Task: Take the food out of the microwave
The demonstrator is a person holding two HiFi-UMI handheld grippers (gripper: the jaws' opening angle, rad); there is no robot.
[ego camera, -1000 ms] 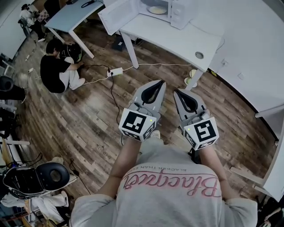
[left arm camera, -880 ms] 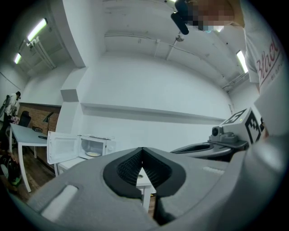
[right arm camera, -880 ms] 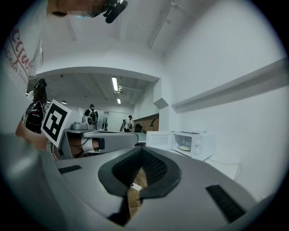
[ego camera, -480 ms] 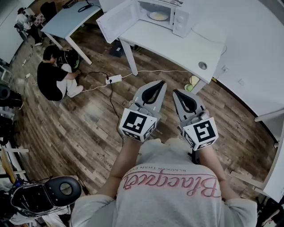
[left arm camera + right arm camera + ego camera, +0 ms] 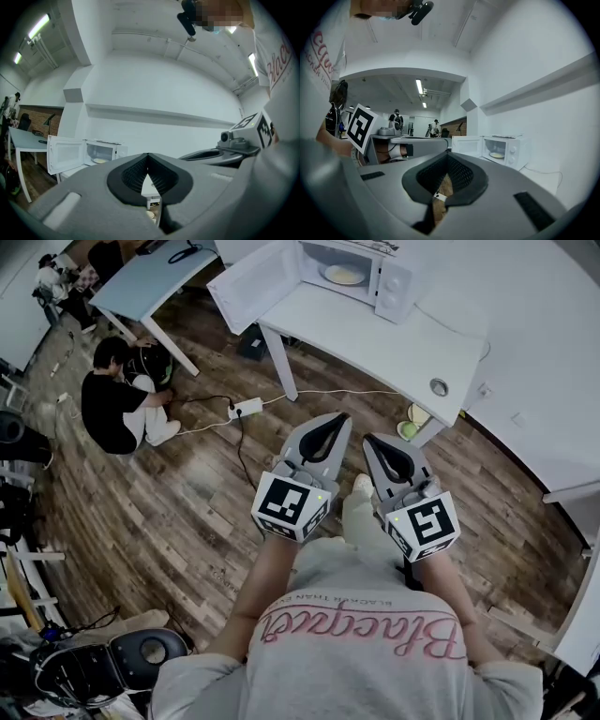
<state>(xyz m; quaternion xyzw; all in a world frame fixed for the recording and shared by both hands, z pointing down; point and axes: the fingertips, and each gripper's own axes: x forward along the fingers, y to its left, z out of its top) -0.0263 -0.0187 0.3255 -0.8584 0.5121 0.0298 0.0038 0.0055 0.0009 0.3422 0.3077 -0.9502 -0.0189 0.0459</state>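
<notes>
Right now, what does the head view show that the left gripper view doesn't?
Only the head view: a person sitting on the floor and the white power strip lying near them. Only the left gripper view: the ceiling strip lights and the long wall ledge. Both: the open microwave on the white table with the plate of food inside, plus the left gripper and right gripper, each shut and empty.
</notes>
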